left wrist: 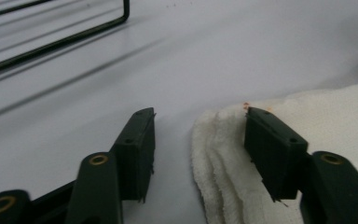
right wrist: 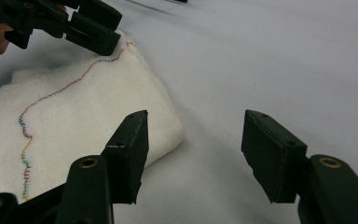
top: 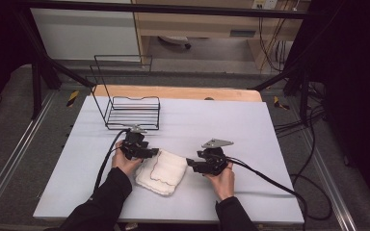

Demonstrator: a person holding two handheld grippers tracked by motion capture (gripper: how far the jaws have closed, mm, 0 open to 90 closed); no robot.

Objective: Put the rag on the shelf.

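Black jaws of my left gripper [left wrist: 198, 154] stand about half open; the folded edge of the white towel [top: 161, 171] lies between them, but the pads do not press it. My right gripper [right wrist: 193, 158] is also about half open and holds nothing; it is just beside the towel's opposite corner. The towel lies folded on the grey table [top: 231, 120], between my two grippers. Beyond the towel, on the left gripper's side, stands a wire rack [top: 132, 113], apart from it.
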